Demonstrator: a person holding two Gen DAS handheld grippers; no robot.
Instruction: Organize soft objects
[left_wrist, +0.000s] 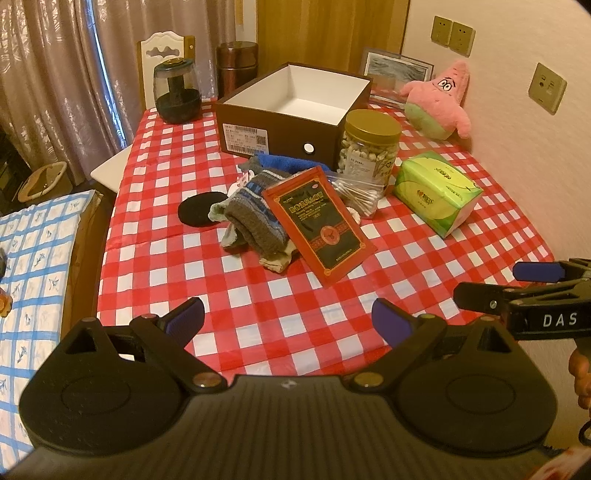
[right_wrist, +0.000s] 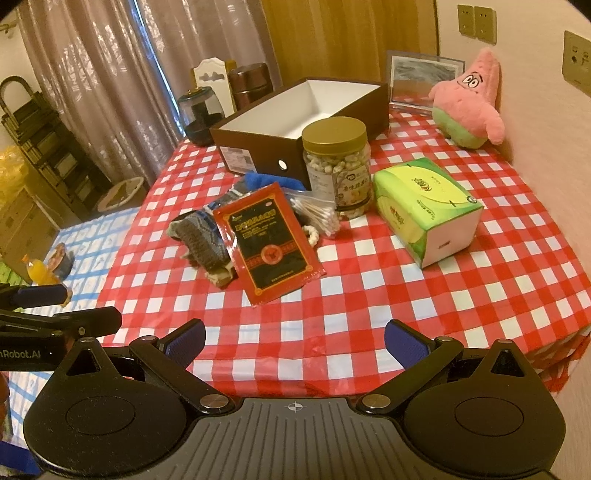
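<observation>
A heap of grey knitted socks (left_wrist: 255, 218) (right_wrist: 201, 236) lies mid-table with a blue cloth (left_wrist: 286, 162) (right_wrist: 266, 181) behind it and a black round pad (left_wrist: 199, 208) at its left. A red and black packet (left_wrist: 319, 225) (right_wrist: 271, 242) leans on the heap. A pink star plush (left_wrist: 439, 101) (right_wrist: 467, 99) sits at the far right by the wall. An open brown box (left_wrist: 295, 110) (right_wrist: 295, 125) stands behind the heap, empty. My left gripper (left_wrist: 288, 321) and right gripper (right_wrist: 295, 339) are both open and empty, low over the table's near edge.
A gold-lidded jar (left_wrist: 371, 146) (right_wrist: 338, 162), a bag of cotton swabs (left_wrist: 358, 195) (right_wrist: 316, 218) and a green tissue box (left_wrist: 436, 192) (right_wrist: 428, 208) stand right of the heap. A dark jar (left_wrist: 177, 90), a picture frame (right_wrist: 421, 79) and a chair (left_wrist: 162, 48) are at the back.
</observation>
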